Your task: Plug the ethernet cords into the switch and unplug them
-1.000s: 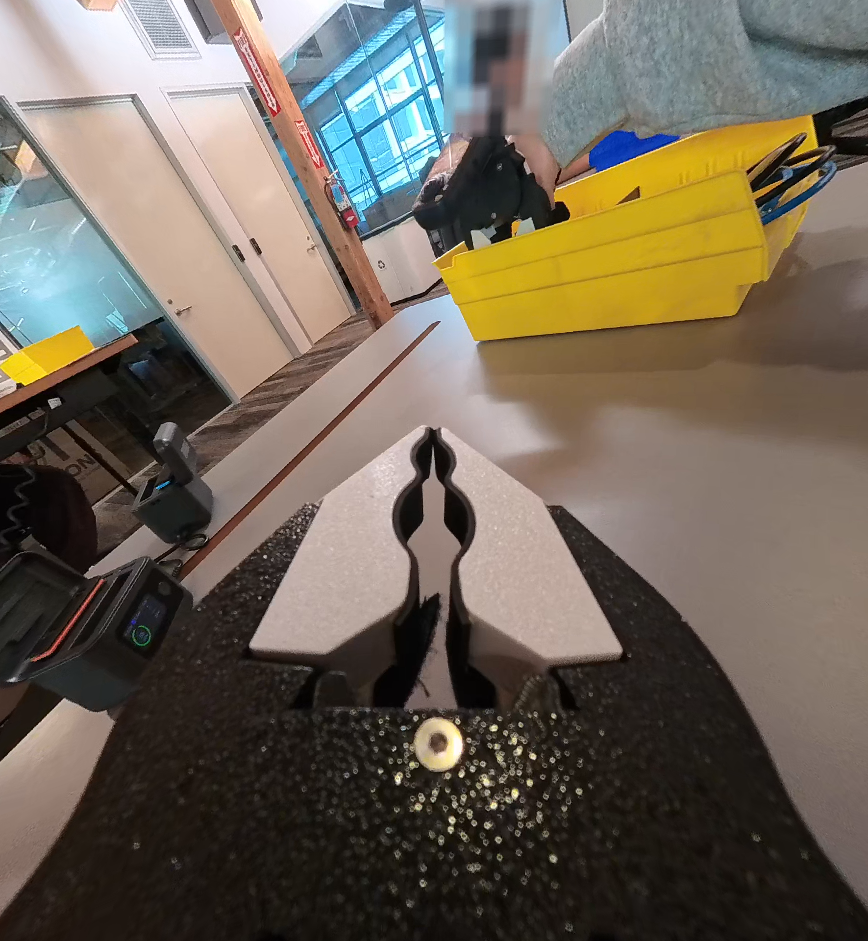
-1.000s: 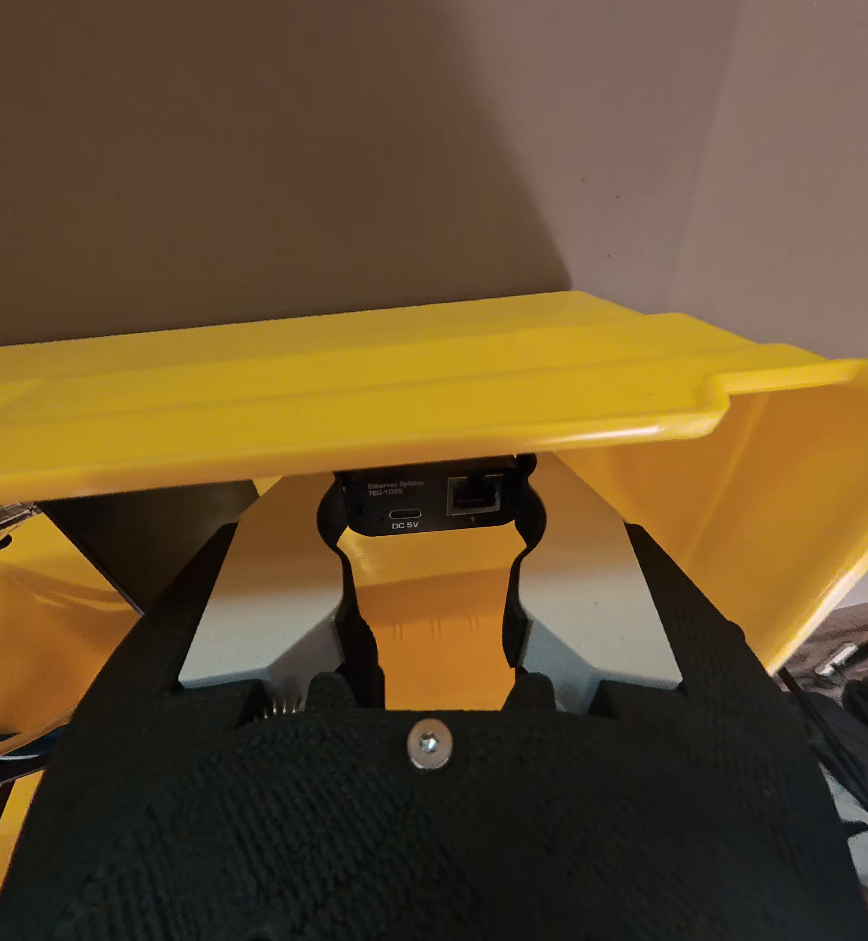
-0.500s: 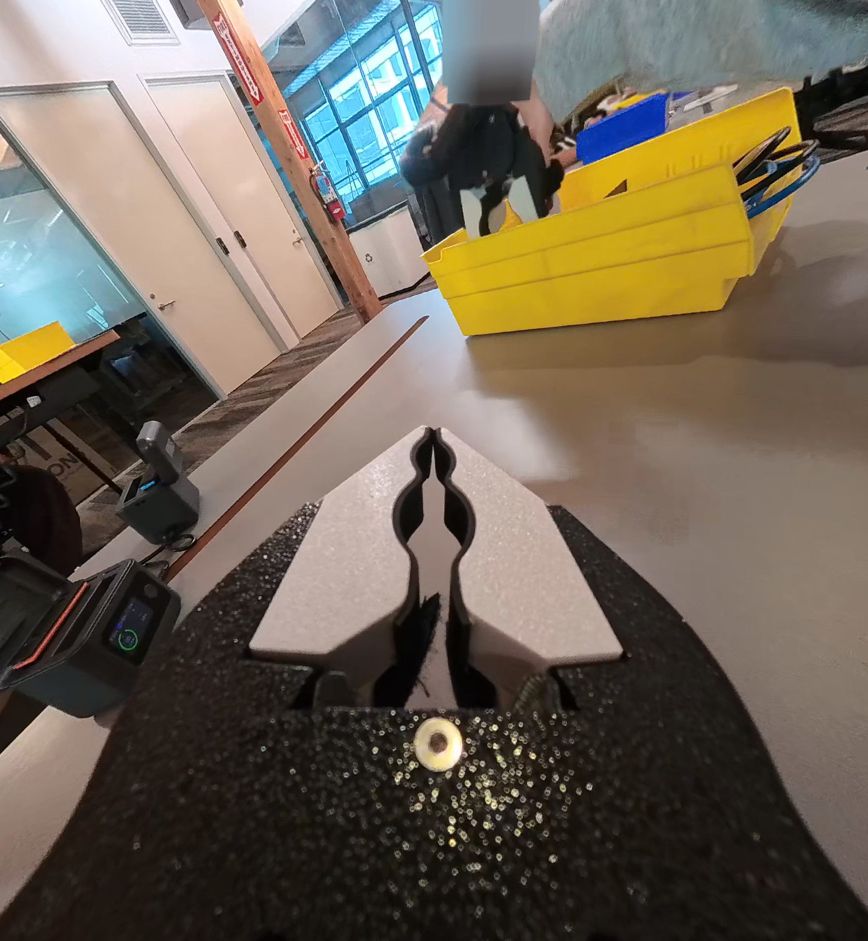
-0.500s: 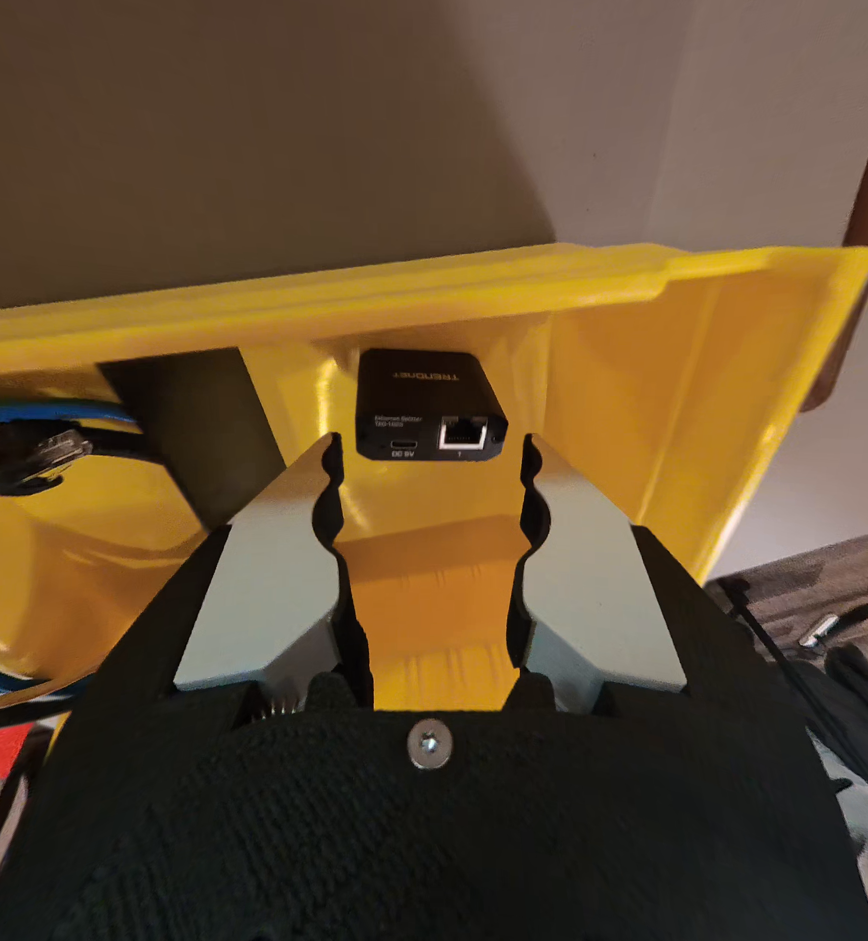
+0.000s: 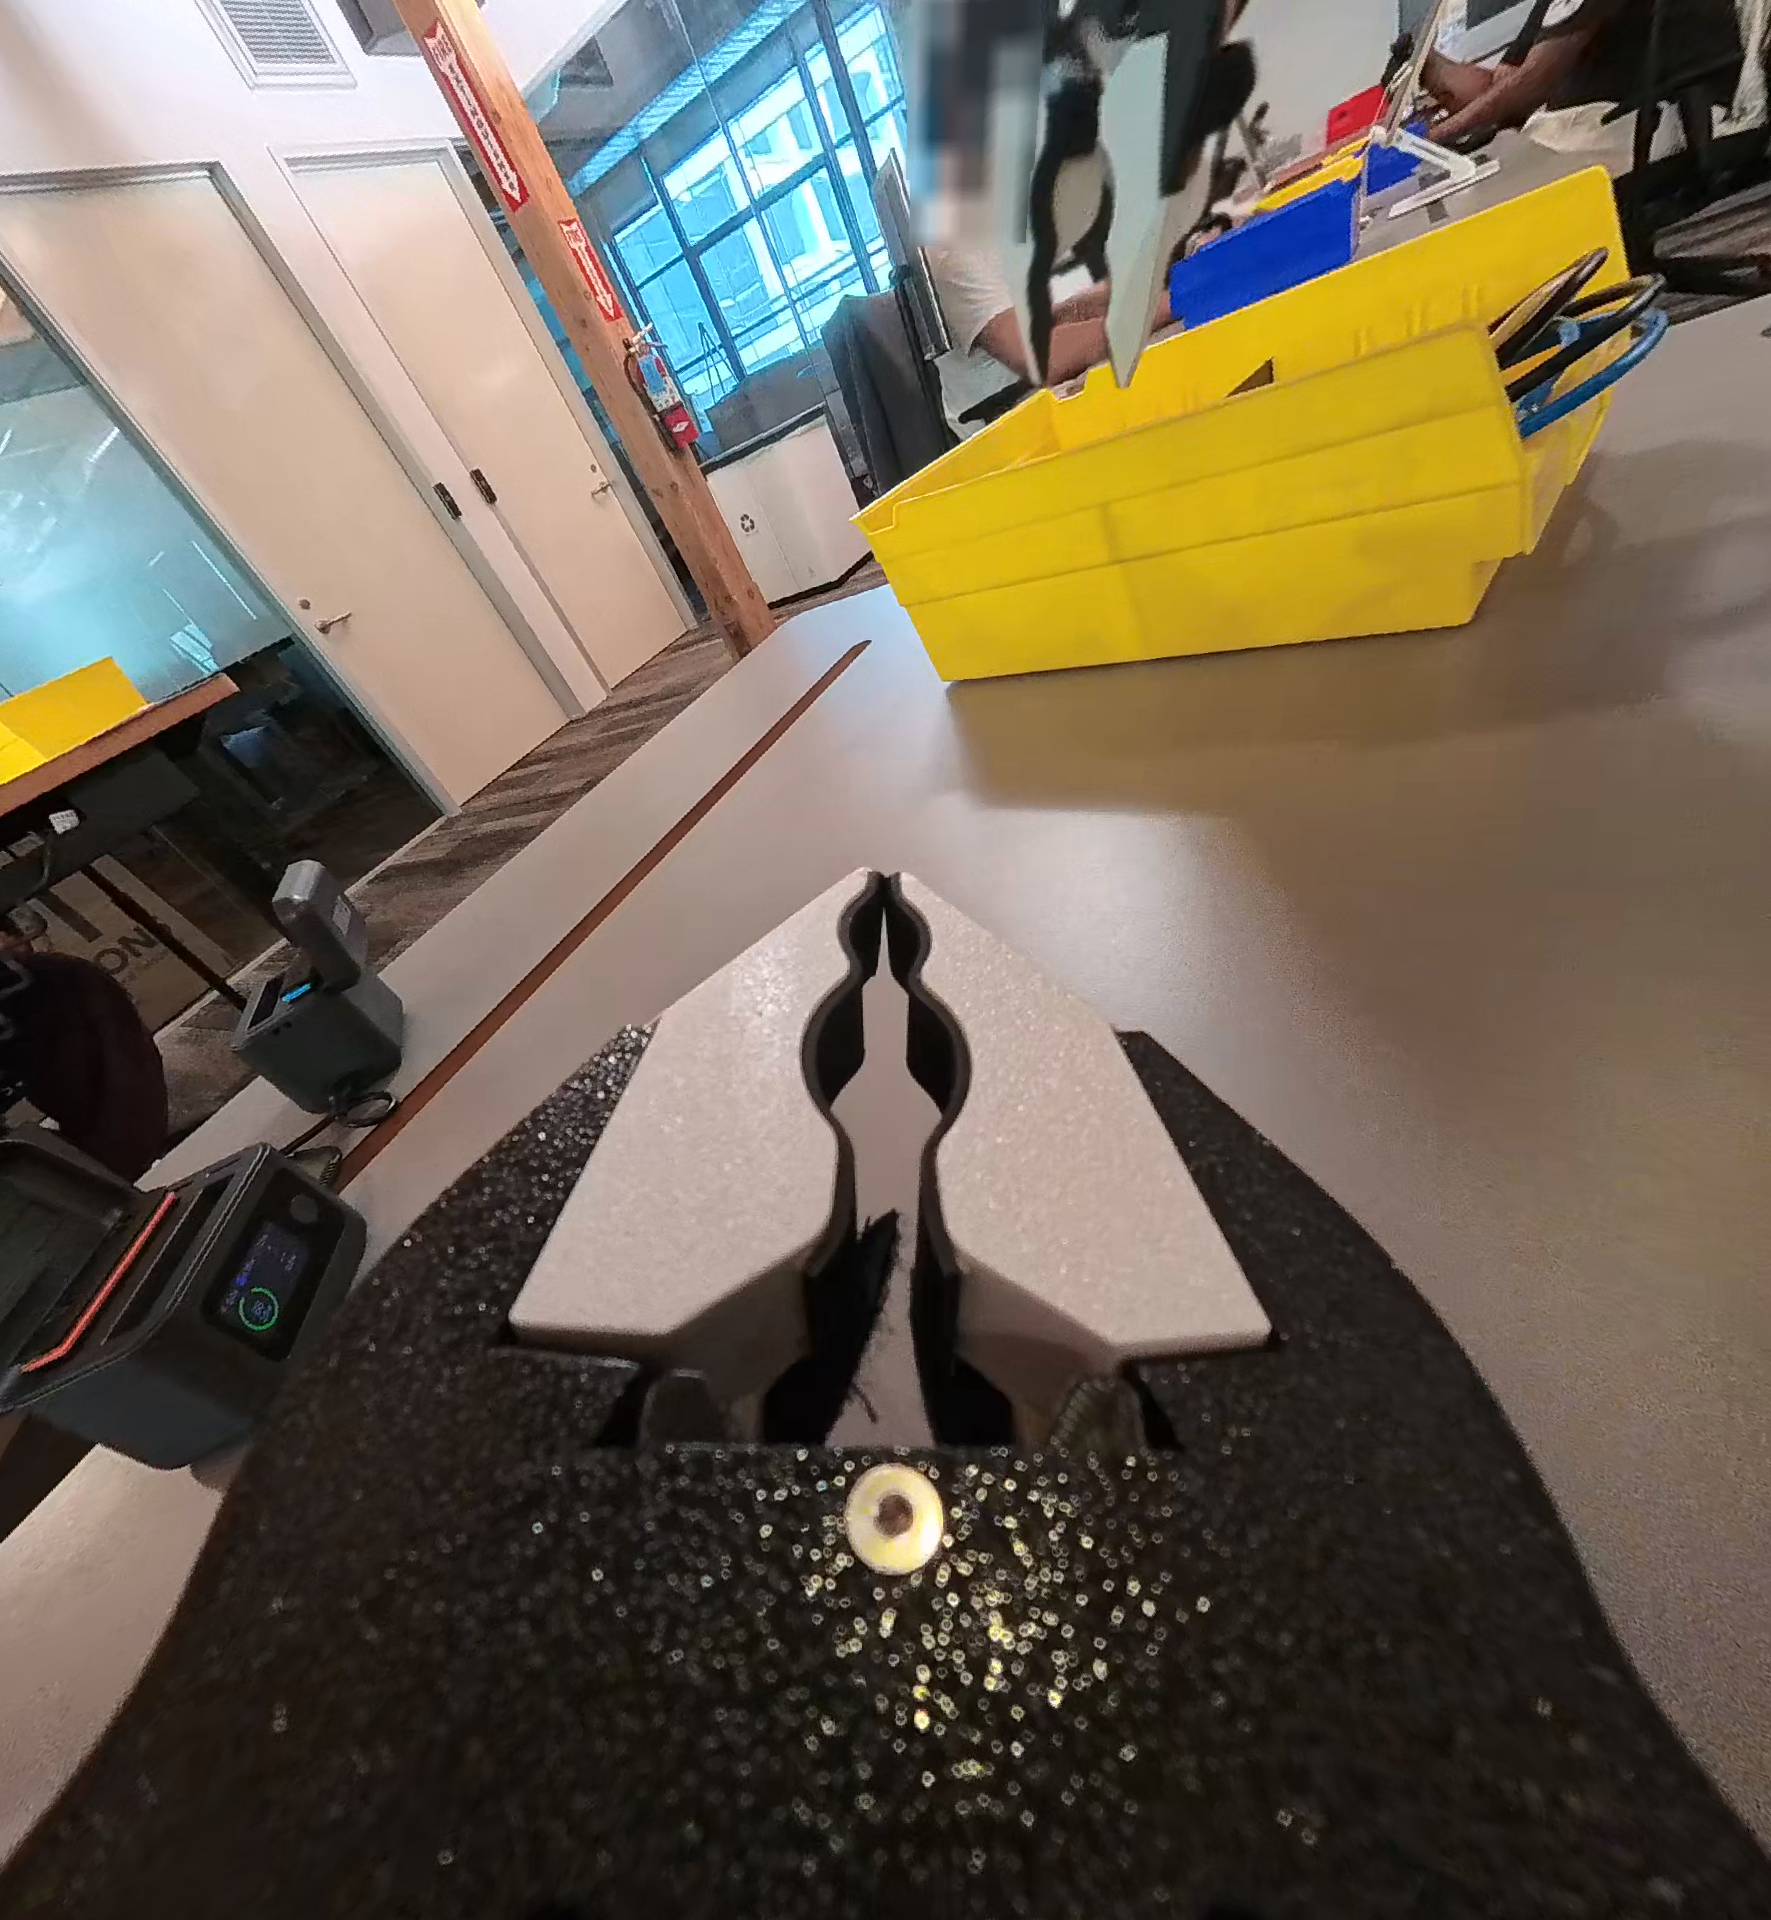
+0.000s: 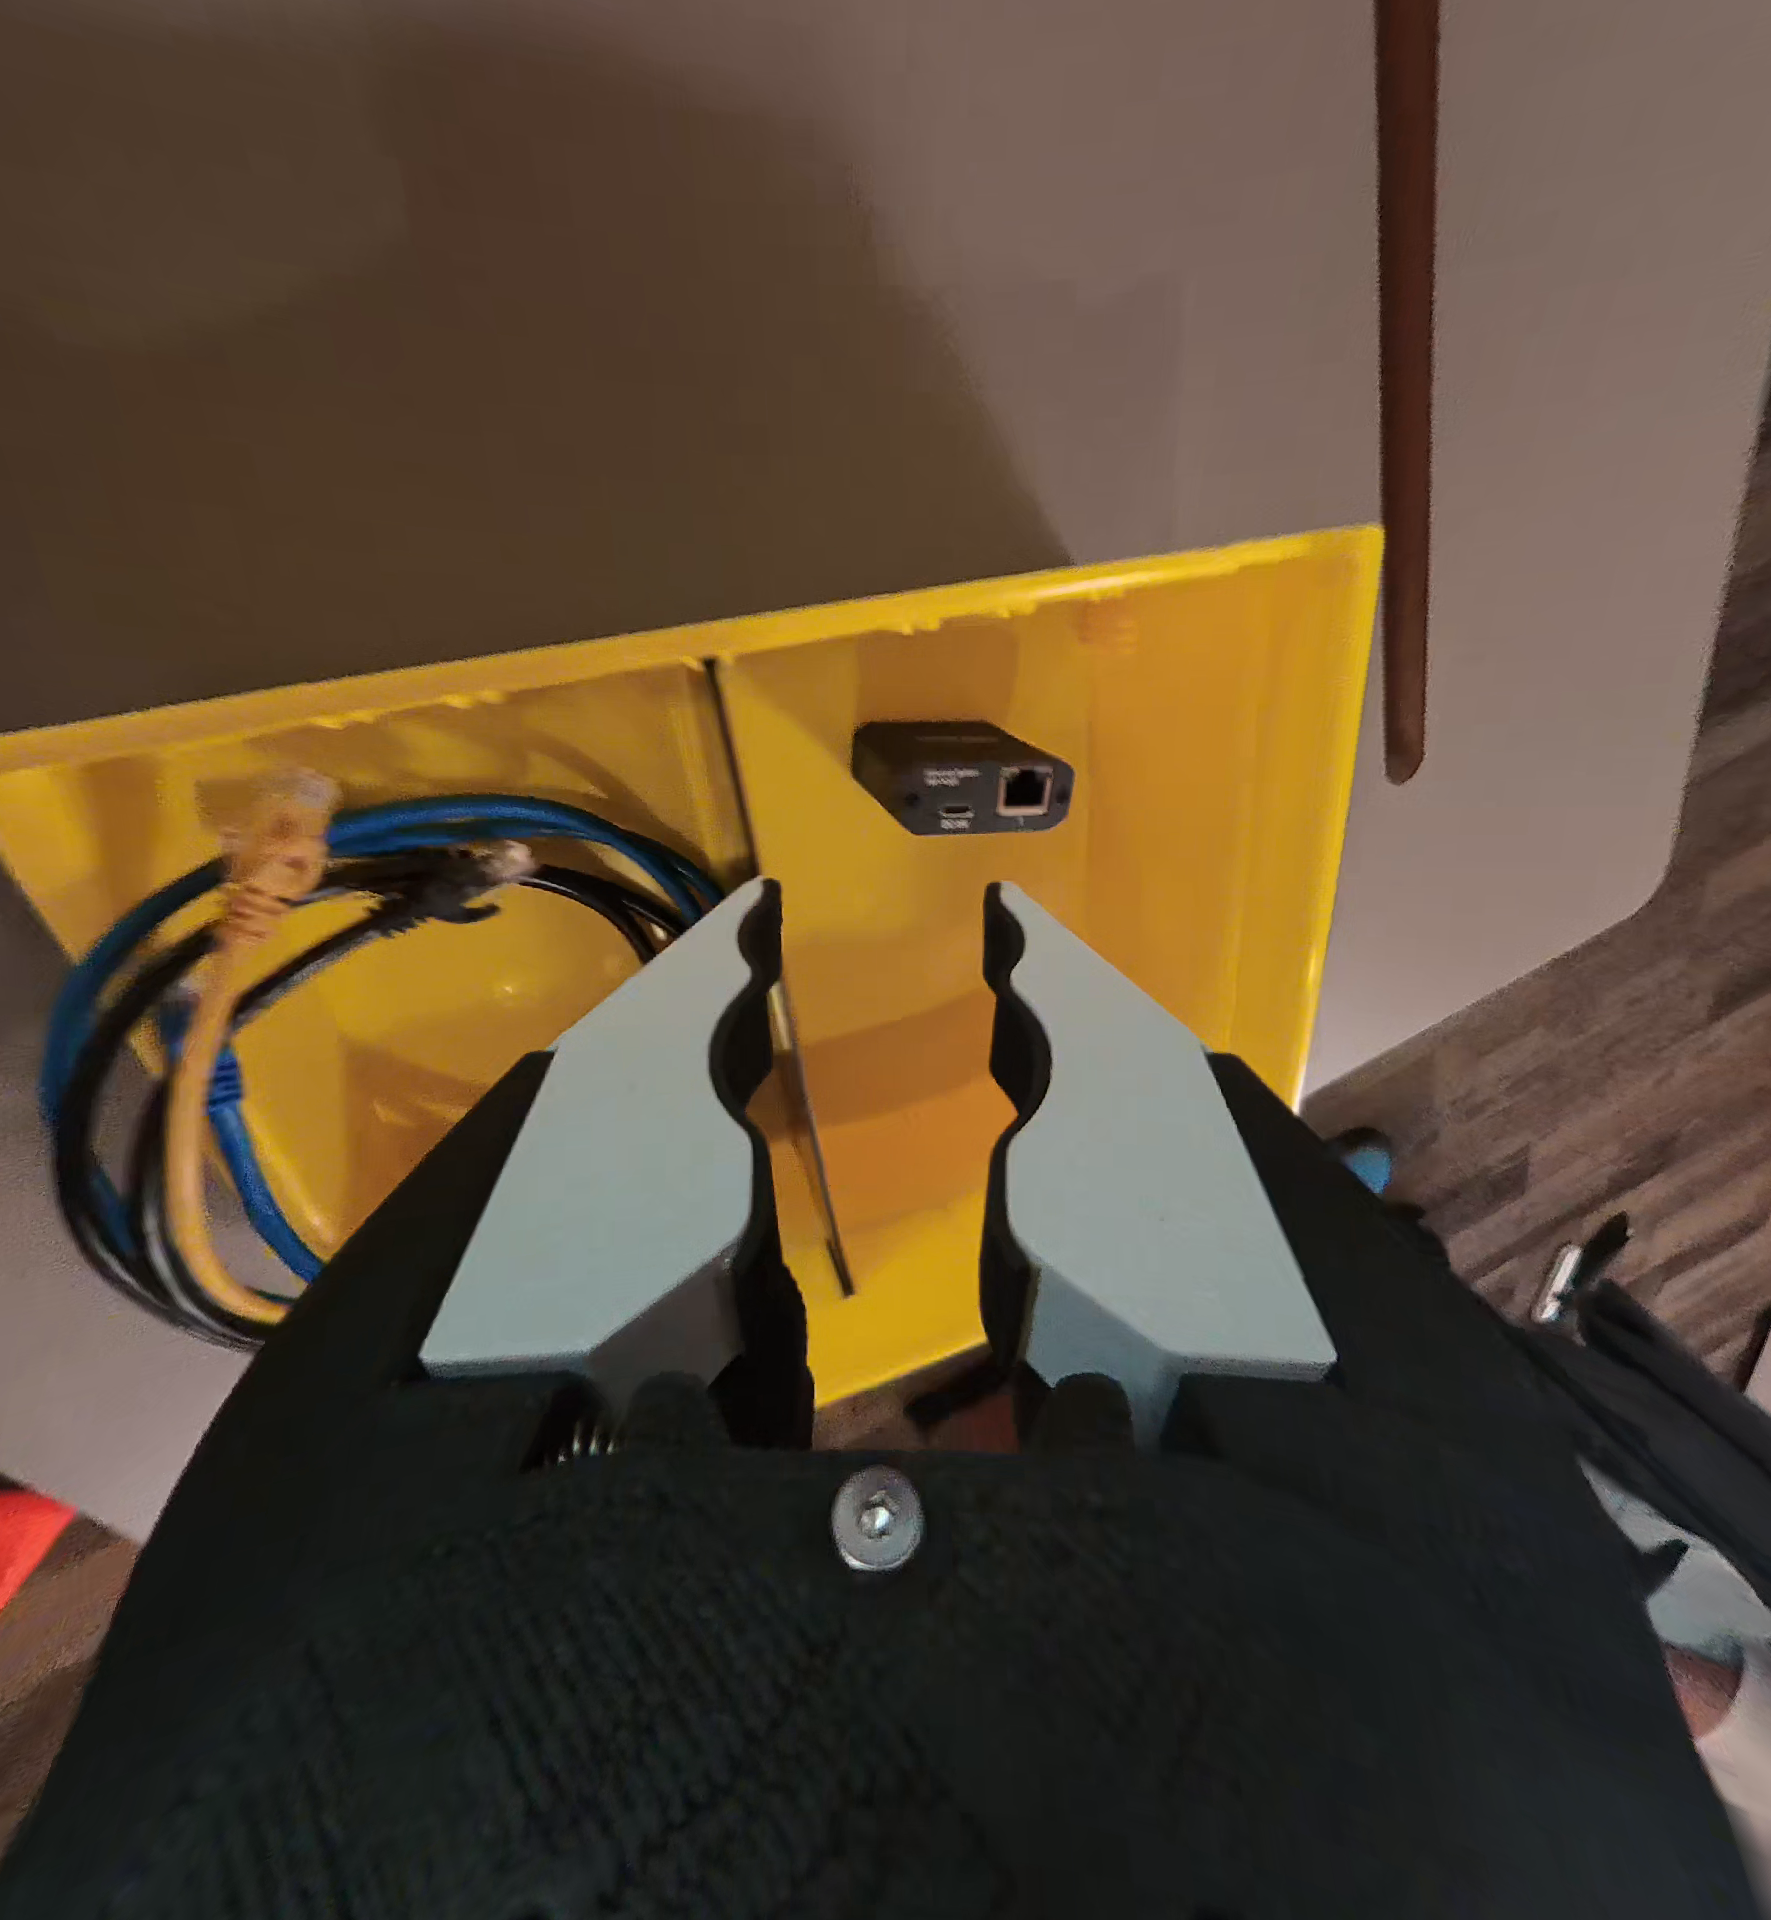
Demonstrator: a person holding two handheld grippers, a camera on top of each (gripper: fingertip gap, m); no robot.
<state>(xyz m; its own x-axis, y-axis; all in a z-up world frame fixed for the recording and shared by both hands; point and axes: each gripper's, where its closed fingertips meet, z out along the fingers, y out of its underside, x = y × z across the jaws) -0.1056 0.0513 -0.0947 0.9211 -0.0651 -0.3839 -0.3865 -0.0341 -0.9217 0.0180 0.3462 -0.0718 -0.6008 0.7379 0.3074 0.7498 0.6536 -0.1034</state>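
The small black switch (image 6: 964,774) lies in the right compartment of a yellow bin (image 6: 548,670), with its port facing me. Blue, black and yellow ethernet cords (image 6: 237,987) are coiled in the left compartment, behind a divider (image 6: 746,831). My right gripper (image 6: 881,894) is open and empty, held above the bin and short of the switch. It also shows in the left wrist view (image 5: 1078,374), pointing down over the bin (image 5: 1224,499). My left gripper (image 5: 883,883) is shut and empty, low over the grey table (image 5: 1380,935), well short of the bin.
Cord loops (image 5: 1577,332) stick out over the bin's right end. A blue bin (image 5: 1265,239) stands behind it. Two dark grey charging cases (image 5: 133,1320) (image 5: 320,1018) sit at the table's left edge. A brown strip (image 6: 1406,416) runs along the table. Left tips to right tips: about 35 cm.
My right gripper had its fingertips on either side of the switch. It has pulled back and up, its jaws have narrowed, and the switch lies in the bin. The left gripper stayed shut.
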